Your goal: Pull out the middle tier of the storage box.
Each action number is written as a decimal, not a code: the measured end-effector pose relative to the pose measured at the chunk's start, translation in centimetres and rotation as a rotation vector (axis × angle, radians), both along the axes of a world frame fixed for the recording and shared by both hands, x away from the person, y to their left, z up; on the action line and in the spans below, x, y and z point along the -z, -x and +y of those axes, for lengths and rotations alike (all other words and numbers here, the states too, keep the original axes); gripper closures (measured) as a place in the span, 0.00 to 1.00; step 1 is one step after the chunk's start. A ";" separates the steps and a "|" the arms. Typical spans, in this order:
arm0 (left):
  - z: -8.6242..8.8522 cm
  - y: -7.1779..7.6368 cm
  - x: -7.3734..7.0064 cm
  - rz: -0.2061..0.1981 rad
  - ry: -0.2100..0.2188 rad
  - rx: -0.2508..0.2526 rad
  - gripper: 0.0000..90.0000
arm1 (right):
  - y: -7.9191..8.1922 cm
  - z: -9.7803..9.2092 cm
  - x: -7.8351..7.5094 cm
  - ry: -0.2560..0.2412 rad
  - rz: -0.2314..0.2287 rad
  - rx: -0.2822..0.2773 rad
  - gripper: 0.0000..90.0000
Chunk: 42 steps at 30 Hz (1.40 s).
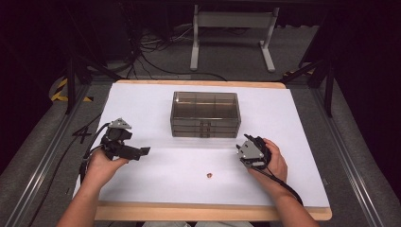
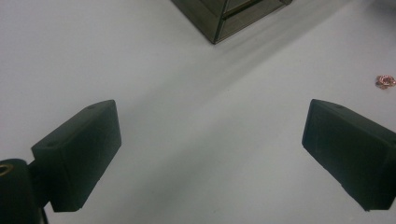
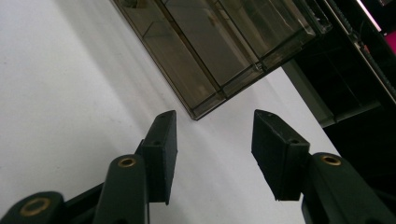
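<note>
The left gripper (image 1: 142, 151) is held to the left of the drawer box (image 1: 205, 115) and nearer the person, jaws spread wide w/ nothing between them; in the left gripper view only bare sheet is seen in the gap (image 2: 210, 154). A small copper ring (image 1: 208, 175) is seen lying in front of the drawer box, toward the person, apart from both grippers. The right gripper (image 1: 243, 144) is held to the right of the box front, just off its corner; its jaws are parted to a moderate gap and nothing is gripped or touched (image 3: 212, 140).

In the left gripper view the ring (image 2: 385, 81) is shown as a thin coppery loop, a detail lost from above; one box corner (image 2: 215, 28) is caught at the top. In the right gripper view the box's smoky see-through drawers (image 3: 219, 42) are shown close up.

The box is set on a white sheet (image 1: 142, 104) over a wood-edged table (image 1: 208, 213). Beyond the box, grey carpet, black cables (image 1: 156, 56) and a white table frame (image 1: 231, 33) are seen in a dim room.
</note>
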<state>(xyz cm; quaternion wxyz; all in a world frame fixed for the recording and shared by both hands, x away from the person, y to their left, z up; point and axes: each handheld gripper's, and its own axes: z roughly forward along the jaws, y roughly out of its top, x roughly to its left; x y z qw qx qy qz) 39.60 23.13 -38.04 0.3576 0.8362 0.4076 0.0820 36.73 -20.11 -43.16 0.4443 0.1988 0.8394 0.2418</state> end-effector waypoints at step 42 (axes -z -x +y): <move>0.2 -0.4 0.0 0.006 0.014 -0.011 0.06 | 1.6 4.4 1.4 0.404 -0.143 0.025 0.67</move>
